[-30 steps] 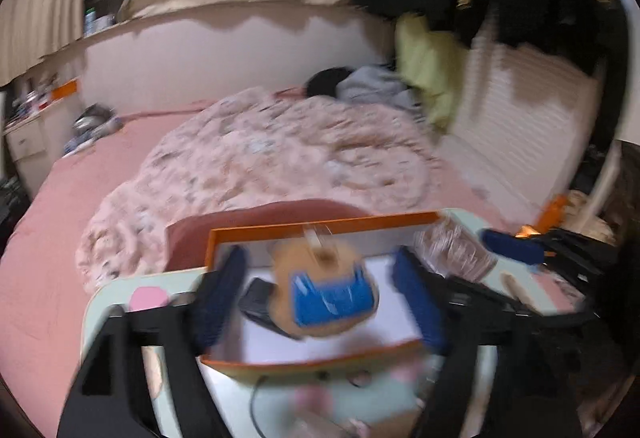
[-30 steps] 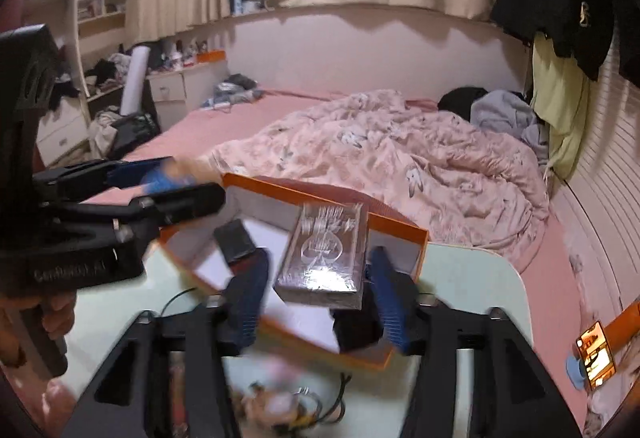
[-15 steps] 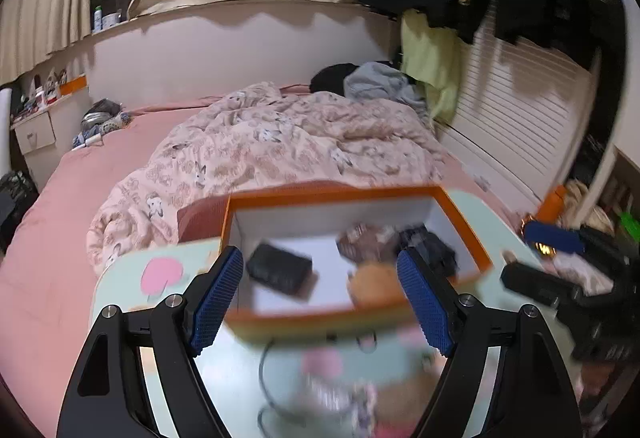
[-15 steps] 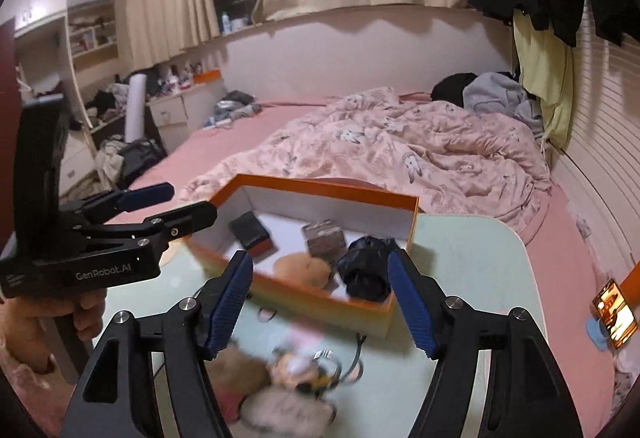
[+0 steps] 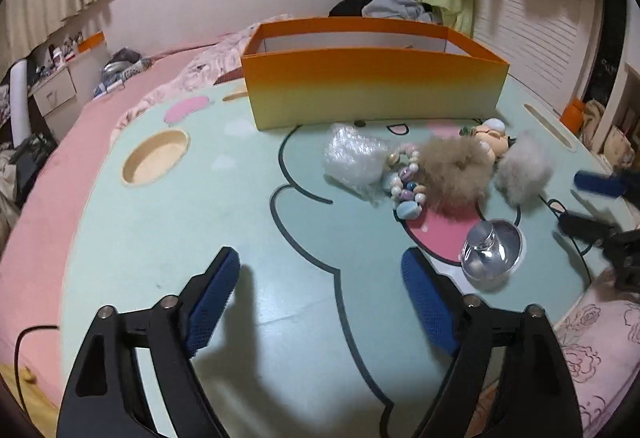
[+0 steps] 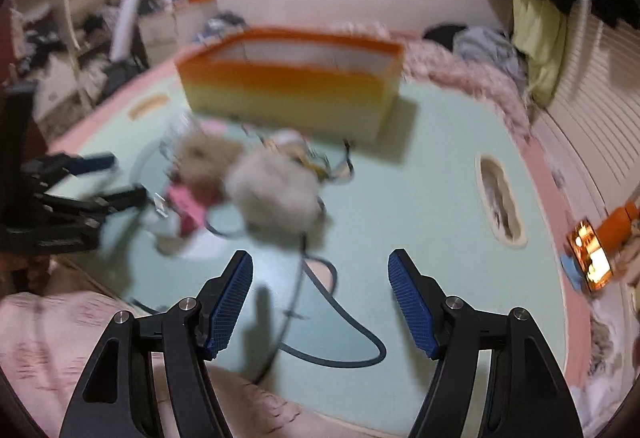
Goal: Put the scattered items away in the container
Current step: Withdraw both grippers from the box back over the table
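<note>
An orange box [image 5: 372,81] stands at the far side of a mint green table [image 5: 180,238]; its inside is hidden. In front of it lie a bubble-wrap bag [image 5: 352,157], a bead bracelet [image 5: 406,181], a brown pompom [image 5: 456,173], a grey pompom [image 5: 524,169], a small doll head [image 5: 490,131] and a clear glass bottle [image 5: 490,256]. My left gripper [image 5: 320,302] is open and empty, low over the table's near side. My right gripper [image 6: 320,302] is open and empty; the grey pompom [image 6: 276,193] and the box [image 6: 288,97] lie ahead of it, blurred.
A round recess [image 5: 156,157] sits in the table's left part and a slot [image 6: 500,201] on the right. A bed with a pink quilt [image 6: 460,73] lies behind the table. A lit phone [image 6: 590,254] lies at the right. A black cable [image 6: 320,318] runs near my right gripper.
Both grippers dropped their items into the box a second ago, opened, then pulled back and sank low toward the table's near side. The box now shows side-on.
</note>
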{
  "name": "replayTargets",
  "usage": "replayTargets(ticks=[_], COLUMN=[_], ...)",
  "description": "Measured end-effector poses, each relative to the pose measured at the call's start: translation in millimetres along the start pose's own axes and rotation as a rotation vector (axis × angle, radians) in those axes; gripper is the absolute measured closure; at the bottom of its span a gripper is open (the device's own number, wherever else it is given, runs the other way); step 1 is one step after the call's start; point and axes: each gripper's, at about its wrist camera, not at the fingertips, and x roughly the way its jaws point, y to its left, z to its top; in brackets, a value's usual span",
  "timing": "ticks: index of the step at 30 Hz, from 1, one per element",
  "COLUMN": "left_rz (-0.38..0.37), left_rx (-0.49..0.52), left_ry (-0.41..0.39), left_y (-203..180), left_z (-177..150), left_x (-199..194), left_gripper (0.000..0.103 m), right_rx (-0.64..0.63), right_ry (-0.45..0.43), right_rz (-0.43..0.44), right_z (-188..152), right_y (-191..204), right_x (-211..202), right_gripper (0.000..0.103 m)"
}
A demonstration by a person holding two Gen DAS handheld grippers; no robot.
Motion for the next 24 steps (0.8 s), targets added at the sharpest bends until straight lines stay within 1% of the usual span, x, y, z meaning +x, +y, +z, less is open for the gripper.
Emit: replayTargets(ticks=[1, 2, 3, 5, 22, 23, 24], left_rz=[-0.013, -0.02, -0.027, -0.029, -0.028, -0.028, -0.028], left_rx=[-0.004, 0.004, 0.006, 0.007, 0.005, 0.005, 0.005], left_ry=[-0.001, -0.005, -0.011, -0.023, -0.029, -0.03, -0.03], left_y=[1.0, 1.5, 1.3, 0.7, -0.4, -0.4, -0.6], left_z=[-2.5, -4.9, -6.9, -10.2, -8.3, -8.3, -8.4], left_x=[0.8, 1.2, 1.0, 0.8, -1.6, -1.7, -1.7], left_gripper=[0.004, 0.0, 0.0, 0.0, 0.0, 0.0, 0.0], right_rx=[0.002, -0.002, -0.009, -0.017, -0.017, -0.018, -0.021], right_ry=[0.001, 0.0, 0.002, 0.004, 0.005, 0.006, 0.002], right_rz=[-0.003, -0.001, 0.001, -0.002, -0.003, -0.003, 0.001], right_z=[-0.5, -2.0, -3.1, -4.6, -3.2, -3.2, -3.1], right_y=[-1.1, -0.3, 1.0, 3.2, 2.5, 2.7, 3.3], right_x=[2.9, 4.8, 6.5, 9.1, 10.3, 10.3, 10.0], right_gripper=[0.03, 0.023, 0.017, 0.015, 0.014, 0.015, 0.025])
